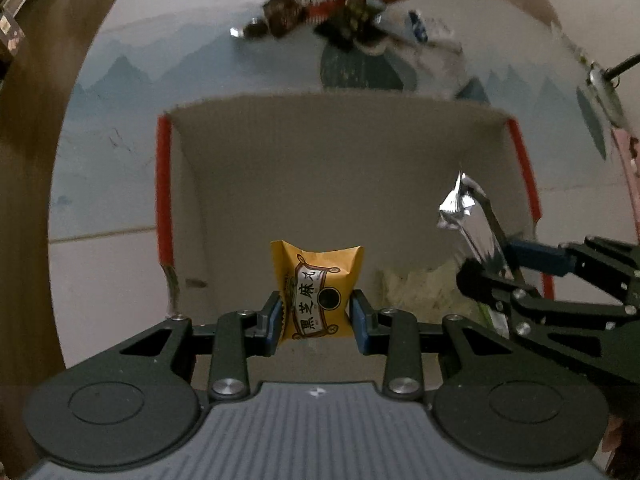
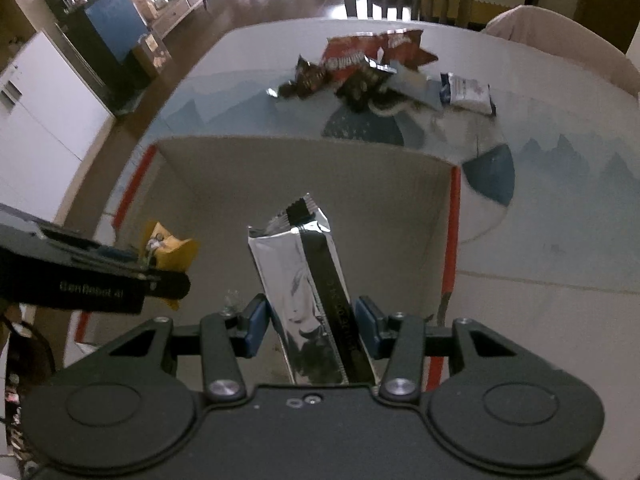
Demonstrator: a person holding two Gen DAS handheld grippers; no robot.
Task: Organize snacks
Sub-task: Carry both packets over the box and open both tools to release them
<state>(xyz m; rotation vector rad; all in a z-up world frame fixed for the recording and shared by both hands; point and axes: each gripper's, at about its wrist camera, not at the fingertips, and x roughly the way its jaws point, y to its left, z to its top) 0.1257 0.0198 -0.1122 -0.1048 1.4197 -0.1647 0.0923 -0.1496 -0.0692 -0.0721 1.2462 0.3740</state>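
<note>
Both tongs are gripping snacks over the open brown cardboard box (image 1: 320, 168): left gripper (image 1: 318, 314) is pinching a small yellow paper-look packet (image 1: 318, 280), right gripper (image 2: 311, 320) a tall silver foil pouch (image 2: 300, 280). Both look light, crushable and slick, so mid-body holds seem wisest. Remaining red and dark wrappers (image 2: 360, 60) are lying far across the table.

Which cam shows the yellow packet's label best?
Left wrist. The yellow packet faces the lens there, printed label readable, pinched in the left gripper over the cardboard box. The right wrist view shows the packet only side-on, crumpled and partly hidden by that gripper.
</note>
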